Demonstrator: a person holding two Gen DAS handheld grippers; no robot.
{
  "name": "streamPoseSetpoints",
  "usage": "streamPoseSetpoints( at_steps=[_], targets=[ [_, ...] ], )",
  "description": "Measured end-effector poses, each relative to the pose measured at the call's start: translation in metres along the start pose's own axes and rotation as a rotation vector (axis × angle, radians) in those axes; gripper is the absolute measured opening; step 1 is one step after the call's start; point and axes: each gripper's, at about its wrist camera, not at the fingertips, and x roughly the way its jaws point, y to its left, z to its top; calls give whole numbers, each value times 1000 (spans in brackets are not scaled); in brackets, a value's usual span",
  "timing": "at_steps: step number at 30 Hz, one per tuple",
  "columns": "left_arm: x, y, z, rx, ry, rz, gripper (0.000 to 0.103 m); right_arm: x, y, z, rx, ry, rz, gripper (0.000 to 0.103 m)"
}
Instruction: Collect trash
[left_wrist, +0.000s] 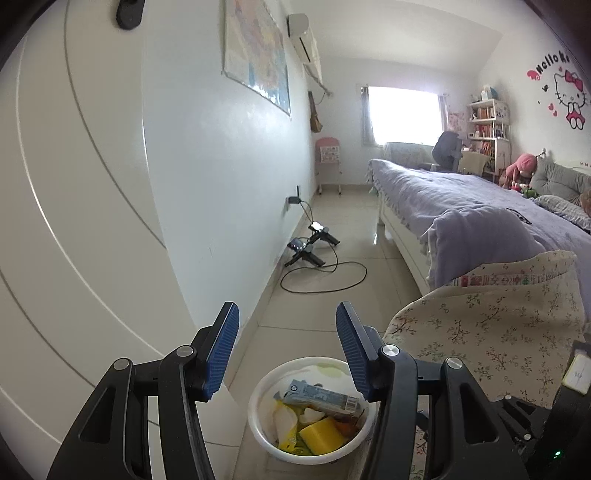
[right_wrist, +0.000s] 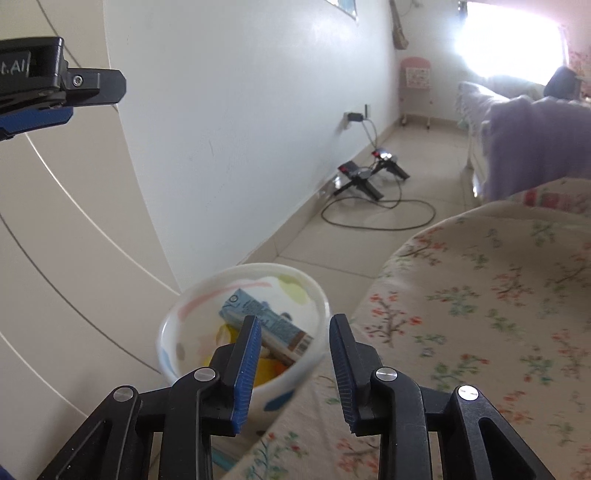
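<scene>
Left of the white bin (left_wrist: 258, 417), the left gripper (left_wrist: 286, 350) hovers agape and empty. The bin sits on the floor against the floral-clothed table (left_wrist: 498, 332), holding a blue carton (left_wrist: 321, 397). Right of it, the right gripper (right_wrist: 293, 369) gapes too; swinging either could tip the bin.

The pale glossy tiled floor (left_wrist: 343, 266) carries a round white plastic bin (left_wrist: 258, 421), which stands at the foot of the white wall. Beside the bin, on the side away from the wall, is a round table draped in cream floral cloth (right_wrist: 498, 302). Beyond the bin along the wall lie two black gripper devices (left_wrist: 310, 245) and a looped black cable (left_wrist: 325, 277).
</scene>
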Motion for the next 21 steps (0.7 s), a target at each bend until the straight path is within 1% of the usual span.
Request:
streamPoseSetpoints(
  at_steps=[3, 4, 8, 11, 13, 14, 16, 17, 19, 21],
  targets=[
    [-25, -13, -7, 16, -46, -2, 59, -32, -3, 5, -11, -28, -35, 36],
    [-31, -16, -10, 12, -47, -6, 60, -44, -5, 5, -6, -36, -40, 37],
    [-62, -32, -27, -32, -28, -55, 61, -96, -14, -3, -10, -60, -77, 43],
    [-88, -48, -46, -11, -12, -46, 66, -134, -22, -21, 18, -45, -102, 48],
    [-108, -62, -60, 27, -6, -33, 67, -161, -26, -32, 23, -45, -126, 54],
    [-114, -68, -64, 37, 4, -35, 70, -170, -27, -35, 24, -49, -137, 55],
    [-127, -79, -73, 43, 48, -54, 73, -192, -31, -39, 34, -61, -154, 62],
    [-132, -84, -76, 34, 86, -62, 74, -202, -34, -39, 44, -69, -159, 63],
    [-142, -91, -81, 7, 152, -76, 74, -222, -40, -40, 73, -69, -169, 71],
    [-155, -98, -85, -5, 196, -76, 74, -238, -46, -42, 96, -67, -173, 74]
  ],
)
